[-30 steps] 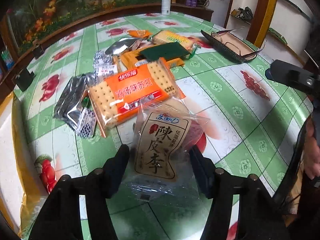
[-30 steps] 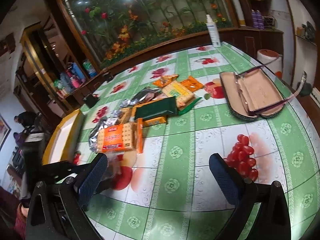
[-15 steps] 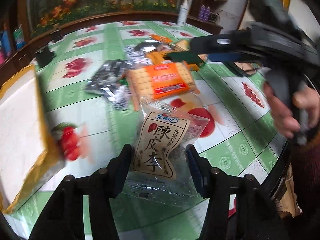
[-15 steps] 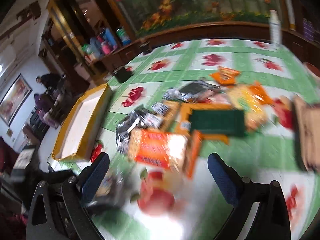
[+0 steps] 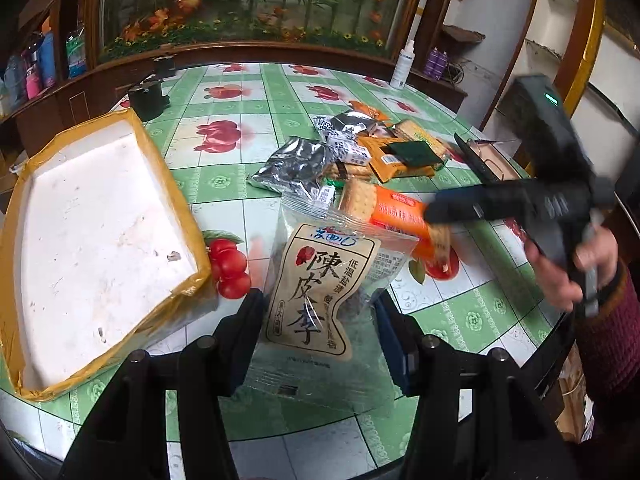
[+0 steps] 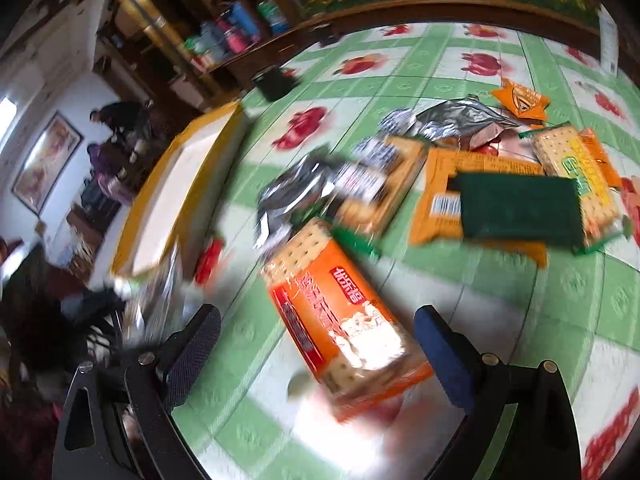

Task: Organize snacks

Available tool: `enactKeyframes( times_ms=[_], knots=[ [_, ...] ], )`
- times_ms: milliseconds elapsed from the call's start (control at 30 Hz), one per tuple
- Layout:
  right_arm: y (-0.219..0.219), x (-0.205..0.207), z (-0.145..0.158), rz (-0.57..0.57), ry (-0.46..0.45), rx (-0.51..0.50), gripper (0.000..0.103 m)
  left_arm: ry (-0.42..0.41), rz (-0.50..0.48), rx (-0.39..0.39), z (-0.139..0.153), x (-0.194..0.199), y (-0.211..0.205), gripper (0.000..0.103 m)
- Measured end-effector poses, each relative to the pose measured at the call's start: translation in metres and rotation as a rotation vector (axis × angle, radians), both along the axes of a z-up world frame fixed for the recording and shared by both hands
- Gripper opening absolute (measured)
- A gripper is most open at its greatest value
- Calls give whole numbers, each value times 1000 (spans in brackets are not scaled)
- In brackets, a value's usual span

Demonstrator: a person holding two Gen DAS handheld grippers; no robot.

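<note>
Moved since the earlier frames: the plum bag (image 5: 316, 292), clamped between the left gripper (image 5: 320, 328) jaws, which have just been closing a little on it, has been carried from over the open tablecloth to a spot just beside the foam box (image 5: 96, 232); the right gripper (image 6: 316, 344) has swung from the bare cloth to straddle the orange cracker pack (image 6: 344, 312). Plum bag: clear pouch with a tan label, pinched at its lower half, held in front of the camera near the box's right wall, not yet over the box. Foam box: white inside, yellow tape on the rim, nothing visible in it. Orange cracker pack: lying flat on the table (image 5: 248, 136), between the right gripper's spread jaws, pads apart from its sides as far as the blur allows. Remaining pile beyond: silver foil bag (image 5: 296, 168), small black-and-white packets (image 5: 348, 148), a dark green pack (image 6: 520, 208) lying on an orange pack (image 6: 436, 200), a yellow-and-green cracker pack (image 6: 576, 172), a small orange pouch (image 6: 520, 100). Progress, judged: early; first item in transit, second about to be grasped, all others untouched.
</note>
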State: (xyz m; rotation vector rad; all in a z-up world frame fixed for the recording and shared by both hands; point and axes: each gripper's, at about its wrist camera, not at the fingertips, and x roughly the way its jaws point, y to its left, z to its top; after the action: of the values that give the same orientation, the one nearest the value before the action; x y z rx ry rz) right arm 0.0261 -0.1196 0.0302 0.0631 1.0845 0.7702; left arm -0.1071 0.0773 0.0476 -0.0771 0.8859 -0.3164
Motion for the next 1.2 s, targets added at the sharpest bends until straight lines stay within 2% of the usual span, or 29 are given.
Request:
enactKeyframes(
  times_ms=[100, 300, 400, 467, 500, 633, 733, 967, 1200],
  knots=[
    [7, -20, 9, -1, -96, -71, 100, -8, -3, -13, 0, 3, 0, 55],
    [24, -18, -1, 55, -169, -201, 100, -21, -1, -10, 3, -3, 4, 55],
    [31, -11, -10, 85, -175, -225, 100, -21, 13, -12, 4, -5, 10, 55],
    [36, -10, -14, 80, -186, -241, 91, -24, 25, -14, 5, -5, 13, 55],
    [37, -10, -17, 76, -180, -251, 69, -25, 27, -15, 5, -6, 14, 55],
    [42, -21, -18, 47, -206, -302, 65, -33, 39, -23, 6, -7, 18, 55],
    [39, -30, -14, 24, -202, -289, 59, -37, 47, -26, 6, -6, 23, 55],
    [28, -42, -7, 3, -141, -193, 58, -42, 76, -40, 10, -8, 34, 55],
    [39, -51, -20, 8, -138, -262, 59, -40, 91, -42, 10, -12, 38, 55]
  ],
)
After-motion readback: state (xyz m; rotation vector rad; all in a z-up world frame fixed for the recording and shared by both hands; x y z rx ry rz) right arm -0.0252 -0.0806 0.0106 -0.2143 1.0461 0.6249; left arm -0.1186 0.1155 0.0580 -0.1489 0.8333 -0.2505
